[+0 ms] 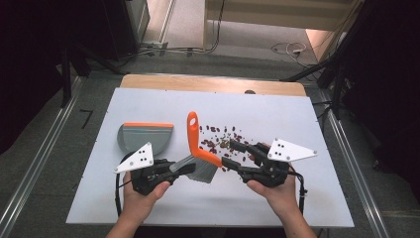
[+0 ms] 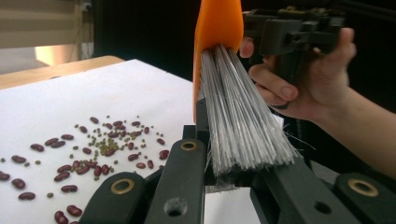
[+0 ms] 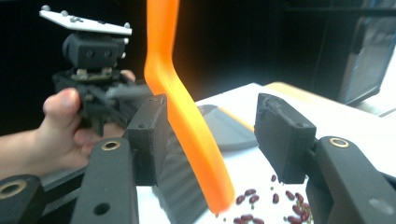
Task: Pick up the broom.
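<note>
Left claw grips the brush by its bristles; right claw gapes around the orange handle; high view adds the dustpan on the worktop

Grey floor, white tabletop, cables beyond.

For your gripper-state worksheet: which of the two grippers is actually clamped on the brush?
The left gripper: its jaws pinch the brush by its grey bristles. The right gripper stands open around the orange handle.
</note>
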### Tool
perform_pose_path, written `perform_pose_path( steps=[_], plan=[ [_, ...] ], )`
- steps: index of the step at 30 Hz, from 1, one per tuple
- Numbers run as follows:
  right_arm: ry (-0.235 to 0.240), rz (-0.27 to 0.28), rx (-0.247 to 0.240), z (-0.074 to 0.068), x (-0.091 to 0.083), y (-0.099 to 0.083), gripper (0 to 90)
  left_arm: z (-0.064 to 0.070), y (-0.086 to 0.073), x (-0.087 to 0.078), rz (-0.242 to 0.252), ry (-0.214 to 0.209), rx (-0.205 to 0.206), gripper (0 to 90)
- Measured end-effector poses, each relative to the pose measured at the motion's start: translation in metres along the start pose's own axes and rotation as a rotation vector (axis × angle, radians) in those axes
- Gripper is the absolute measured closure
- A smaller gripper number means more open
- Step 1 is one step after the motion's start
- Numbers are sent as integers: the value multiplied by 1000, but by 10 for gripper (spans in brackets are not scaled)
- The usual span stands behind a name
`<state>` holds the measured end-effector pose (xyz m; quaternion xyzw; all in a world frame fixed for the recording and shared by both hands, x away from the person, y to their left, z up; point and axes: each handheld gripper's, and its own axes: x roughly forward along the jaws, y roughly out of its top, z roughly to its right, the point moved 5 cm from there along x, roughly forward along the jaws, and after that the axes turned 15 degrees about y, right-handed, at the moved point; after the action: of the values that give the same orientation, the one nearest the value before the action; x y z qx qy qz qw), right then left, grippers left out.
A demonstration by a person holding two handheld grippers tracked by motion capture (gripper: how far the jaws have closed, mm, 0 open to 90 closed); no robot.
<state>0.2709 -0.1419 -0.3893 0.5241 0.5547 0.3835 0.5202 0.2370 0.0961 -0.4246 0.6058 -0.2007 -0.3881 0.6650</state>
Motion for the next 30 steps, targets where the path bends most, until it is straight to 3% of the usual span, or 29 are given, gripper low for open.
perform_pose_path(
  steps=[7, 15, 22, 30],
  plan=[
    [76, -83, 11, -3, -4, -3, 437, 3, 0, -4, -24, -100, 50, 867],
    [212, -139, 25, -12, 9, -11, 437, 14, -4, -1, -59, -208, 89, 866],
    [327, -244, 46, -21, 24, -23, 445, 19, -5, 0, -72, -256, 106, 866],
    [387, -218, 82, -24, 29, -25, 552, 22, -6, -1, -76, -314, 104, 866]
  ],
)
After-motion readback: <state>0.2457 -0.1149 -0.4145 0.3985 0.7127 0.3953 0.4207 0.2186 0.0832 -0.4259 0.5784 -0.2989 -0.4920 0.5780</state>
